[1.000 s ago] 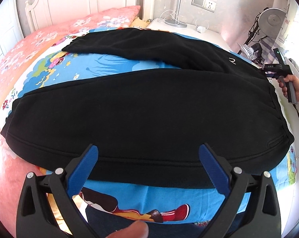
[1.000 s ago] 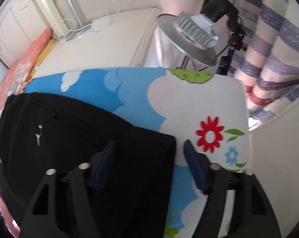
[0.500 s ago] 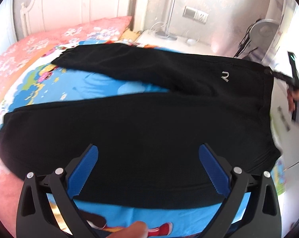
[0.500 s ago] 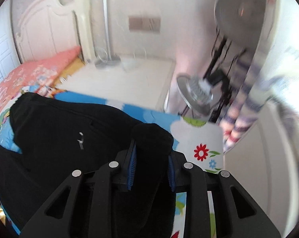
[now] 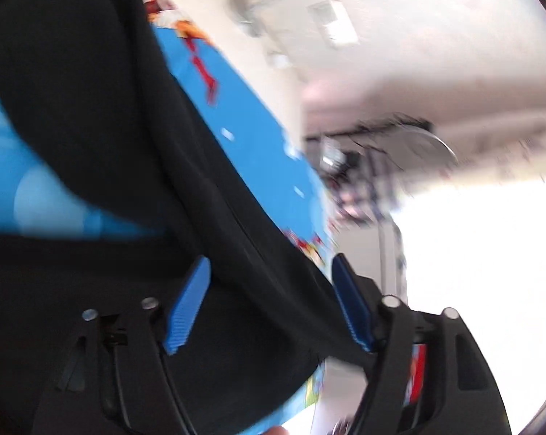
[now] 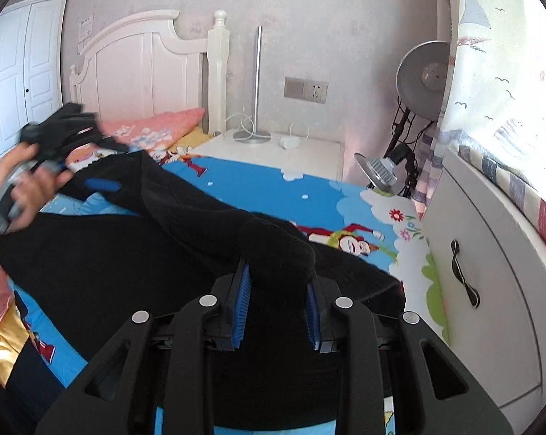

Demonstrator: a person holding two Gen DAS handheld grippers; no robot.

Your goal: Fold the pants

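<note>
Since a second ago the right gripper (image 6: 277,306) has clamped the pants (image 6: 135,253) at the waist end and lifted it. The left gripper (image 5: 269,304) has swung to the far leg, jaws closing, cloth between, not yet pinched. The pants lie lengthwise on the bed (image 6: 273,185) between both tools.

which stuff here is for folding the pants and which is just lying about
For the job:
- pants
- right gripper, shut on the waistband
- left gripper, closing around the far leg
- bed sheet

Lying about:
- pillow
- lamp
- nightstand
- drawer unit
</note>
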